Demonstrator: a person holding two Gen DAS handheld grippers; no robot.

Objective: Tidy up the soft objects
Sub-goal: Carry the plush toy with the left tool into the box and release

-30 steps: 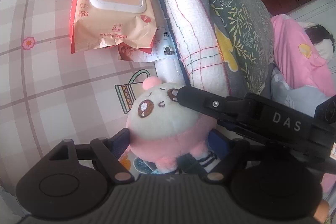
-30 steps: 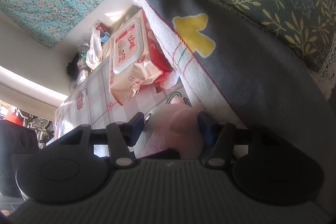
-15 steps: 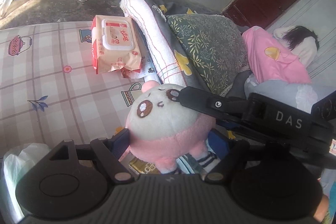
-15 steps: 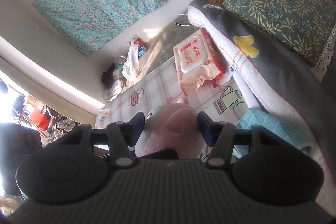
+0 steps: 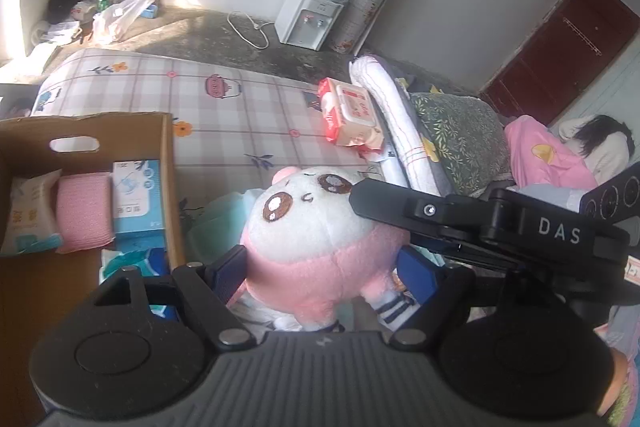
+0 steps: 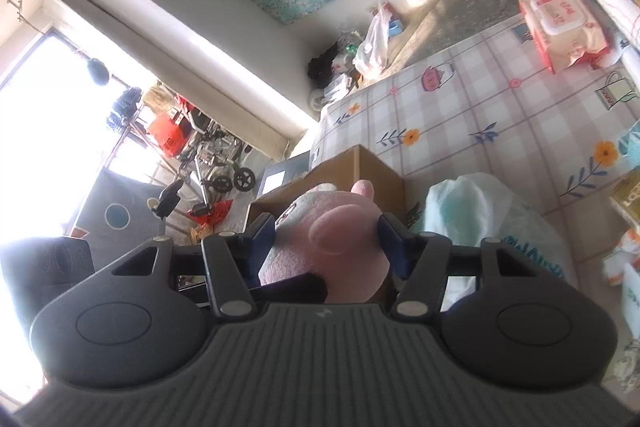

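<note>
A pink and white plush toy (image 5: 316,235) is held in the air between both grippers. My left gripper (image 5: 324,267) is shut on its lower body. My right gripper (image 6: 326,239) is shut on the same plush toy (image 6: 332,243) from the other side, and its black body (image 5: 480,223) crosses the left wrist view. A cardboard box (image 5: 168,163) stands at the left of the bed; it holds a pink cloth (image 5: 84,211) and tissue packs (image 5: 136,195). The box (image 6: 360,167) also shows just beyond the toy in the right wrist view.
A wet-wipes pack (image 5: 352,115) lies on the checked bedsheet (image 5: 240,107) beside a rolled quilt (image 5: 400,131) and a leaf-patterned pillow (image 5: 460,135). A person in pink (image 5: 552,155) lies at the right. A pale plastic bag (image 6: 480,211) and small items sit near the box.
Both grippers have lifted the plush toy up and away from the quilt and swung left. The cardboard box has come into view.
</note>
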